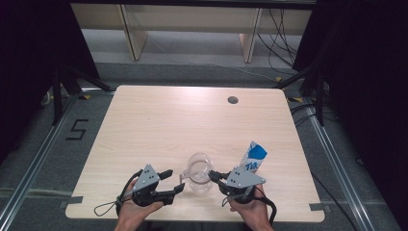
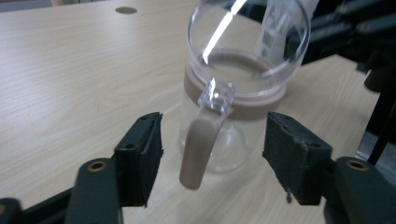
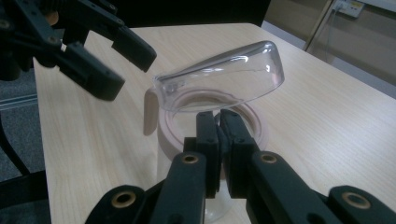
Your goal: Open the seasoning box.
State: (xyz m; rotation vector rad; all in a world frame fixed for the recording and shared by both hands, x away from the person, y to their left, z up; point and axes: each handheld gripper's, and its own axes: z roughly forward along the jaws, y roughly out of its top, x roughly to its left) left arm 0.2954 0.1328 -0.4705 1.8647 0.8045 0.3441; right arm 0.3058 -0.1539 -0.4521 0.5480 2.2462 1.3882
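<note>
While lid is standing open: jug is sitting near the table's front edge.
Left gripper: gaping around the handle, not touching.
Right gripper: pinching the rim.
Handling: looking light, stiff, slippery; handle is offering the best hold.

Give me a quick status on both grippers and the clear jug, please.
Left gripper open, jaws either side of the jug handle, not touching. Right gripper shut at the jug rim. Lid tipped up. Carton stands just behind the right gripper.
</note>
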